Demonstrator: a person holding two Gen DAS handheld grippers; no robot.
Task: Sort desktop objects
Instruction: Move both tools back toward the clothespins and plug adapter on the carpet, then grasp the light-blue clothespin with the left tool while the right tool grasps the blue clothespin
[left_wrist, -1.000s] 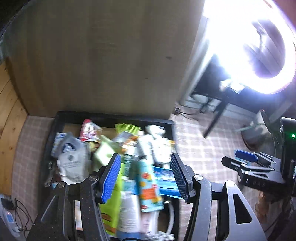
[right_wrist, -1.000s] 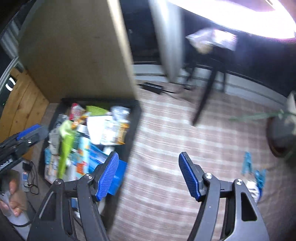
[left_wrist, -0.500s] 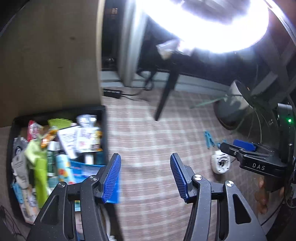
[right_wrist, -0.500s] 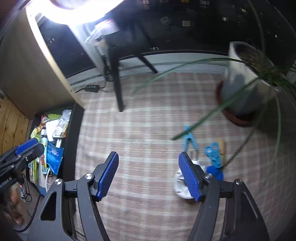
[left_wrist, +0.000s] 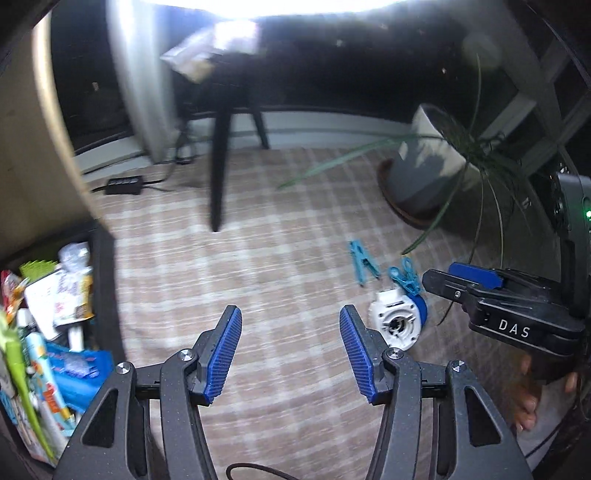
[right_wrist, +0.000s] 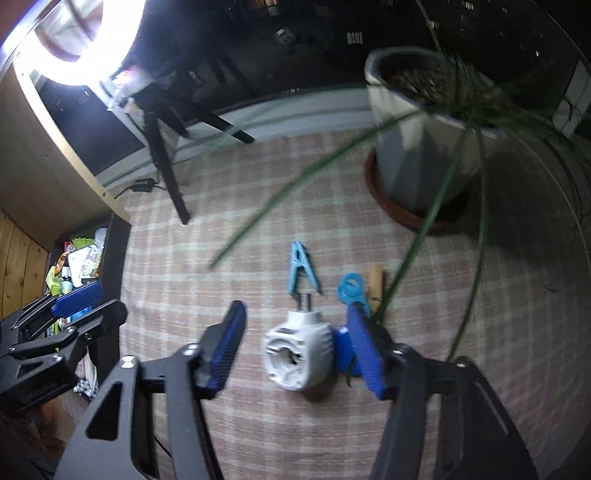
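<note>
Both grippers' fingers (right_wrist: 225, 347) spread wide, empty; white round plug adapter (right_wrist: 297, 350) lies between the right's.

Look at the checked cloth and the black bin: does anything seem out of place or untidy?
Yes. A white plug adapter, two blue clothes pegs and a small tan item lie loose on the cloth, outside the crammed black bin. Nothing looks spilled or broken.

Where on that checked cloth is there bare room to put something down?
Bare cloth lies between the black bin on the left and the clothespin, reaching back to the dark leg. It is crowded around the white plug: clothespins, a blue item and the plant pot behind. The bin is packed full.
</note>
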